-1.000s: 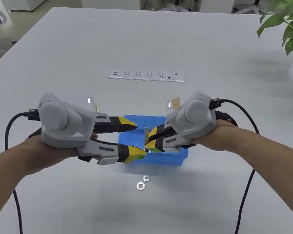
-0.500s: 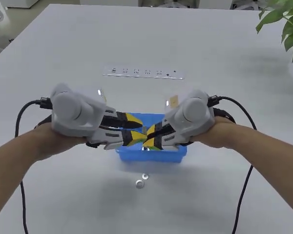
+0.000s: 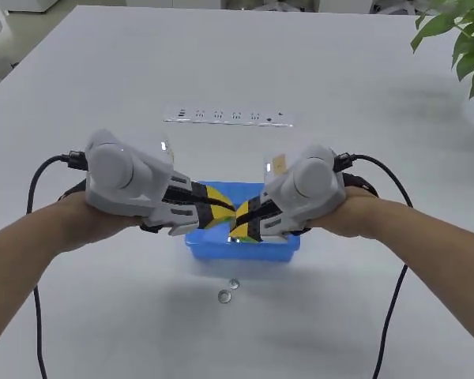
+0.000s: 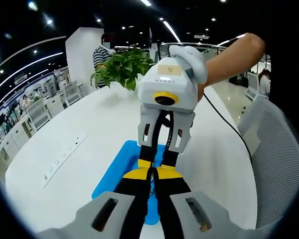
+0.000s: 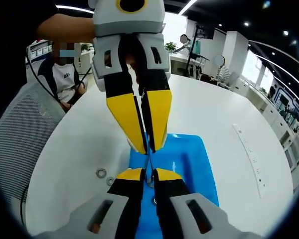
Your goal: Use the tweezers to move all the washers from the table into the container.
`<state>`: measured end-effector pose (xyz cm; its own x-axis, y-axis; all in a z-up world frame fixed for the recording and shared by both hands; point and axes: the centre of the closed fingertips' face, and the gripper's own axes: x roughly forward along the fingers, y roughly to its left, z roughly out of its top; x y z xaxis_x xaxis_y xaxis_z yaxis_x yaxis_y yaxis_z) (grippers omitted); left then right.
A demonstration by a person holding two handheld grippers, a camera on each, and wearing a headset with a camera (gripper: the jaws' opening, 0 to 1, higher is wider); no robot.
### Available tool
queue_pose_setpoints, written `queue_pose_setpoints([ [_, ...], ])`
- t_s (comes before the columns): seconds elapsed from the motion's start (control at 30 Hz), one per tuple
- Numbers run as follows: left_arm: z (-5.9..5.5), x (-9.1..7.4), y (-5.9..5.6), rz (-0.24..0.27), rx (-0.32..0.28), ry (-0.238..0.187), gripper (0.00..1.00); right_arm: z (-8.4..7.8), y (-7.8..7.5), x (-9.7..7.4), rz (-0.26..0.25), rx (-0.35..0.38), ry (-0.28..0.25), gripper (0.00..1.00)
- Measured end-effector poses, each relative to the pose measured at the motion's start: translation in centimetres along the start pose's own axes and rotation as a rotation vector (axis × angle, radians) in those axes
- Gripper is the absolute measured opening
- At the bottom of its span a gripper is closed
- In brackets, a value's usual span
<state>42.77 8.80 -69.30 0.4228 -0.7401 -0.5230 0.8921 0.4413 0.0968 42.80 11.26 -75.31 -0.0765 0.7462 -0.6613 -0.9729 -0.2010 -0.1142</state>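
So the left gripper has its jaws squeezed onto the thin tweezers. It's nose to nose with the right gripper, which is pinching the same tweezers from the other side, and both tips hang right over the blue container. Two washers are on the white table just in front of the container's near wall, close together, outside it.
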Motion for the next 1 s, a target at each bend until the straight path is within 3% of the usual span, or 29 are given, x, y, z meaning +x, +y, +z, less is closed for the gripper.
queue_pose_setpoints([
  [0.6, -0.1, -0.4, 0.1, 0.024, -0.022, 0.015, 0.05, 0.0, 0.1, -1.0, -0.056, 0.117, -0.019, 0.19],
  [1.0, 0.5, -0.8, 0.1, 0.035, -0.026, 0.006, 0.05, -0.1, -0.1, -2.9, -0.134, 0.189, -0.035, 0.31],
])
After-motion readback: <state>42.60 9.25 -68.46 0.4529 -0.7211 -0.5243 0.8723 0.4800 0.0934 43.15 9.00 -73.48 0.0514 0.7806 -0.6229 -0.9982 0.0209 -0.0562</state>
